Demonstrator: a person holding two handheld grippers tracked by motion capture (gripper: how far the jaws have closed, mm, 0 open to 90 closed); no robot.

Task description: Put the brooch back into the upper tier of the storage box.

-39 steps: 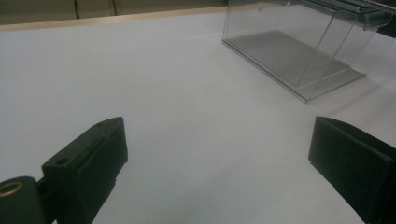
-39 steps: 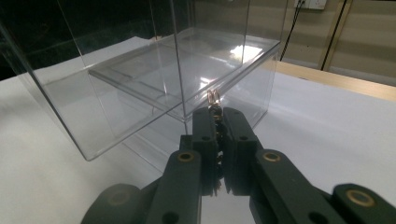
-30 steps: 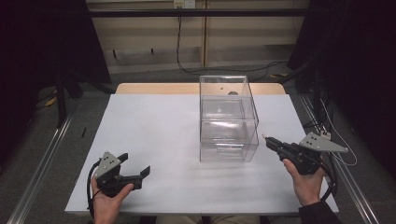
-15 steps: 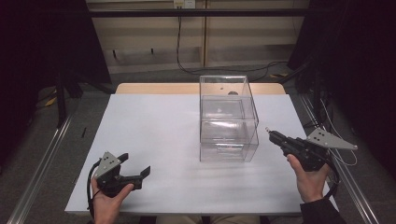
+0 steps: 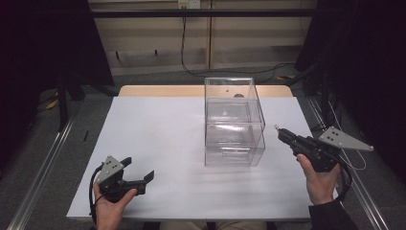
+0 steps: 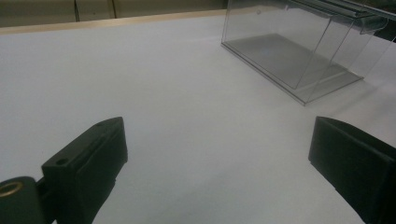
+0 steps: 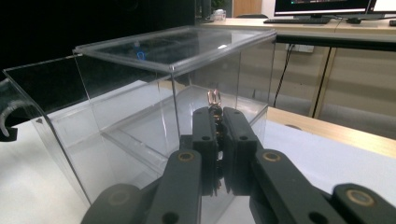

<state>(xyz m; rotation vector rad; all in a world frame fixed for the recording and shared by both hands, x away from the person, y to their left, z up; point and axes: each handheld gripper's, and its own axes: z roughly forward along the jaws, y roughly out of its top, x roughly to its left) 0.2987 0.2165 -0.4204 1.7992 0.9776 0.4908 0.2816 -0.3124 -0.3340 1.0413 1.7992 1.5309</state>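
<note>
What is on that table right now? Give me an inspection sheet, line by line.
Surface: white table top, bare apart from the box.
Job's things: clear plastic box, two tiers, upright right of centre; small metal piece, too small to identify.
Clutter: nothing seen.
Grippers: left gripper open, empty, near the front left corner; right gripper shut on the small metal piece, pointing at the box, apart from it.
Cables: black cable at the left gripper; floor cable behind the table.
Surroundings: dark curtains, floor rail.
</note>
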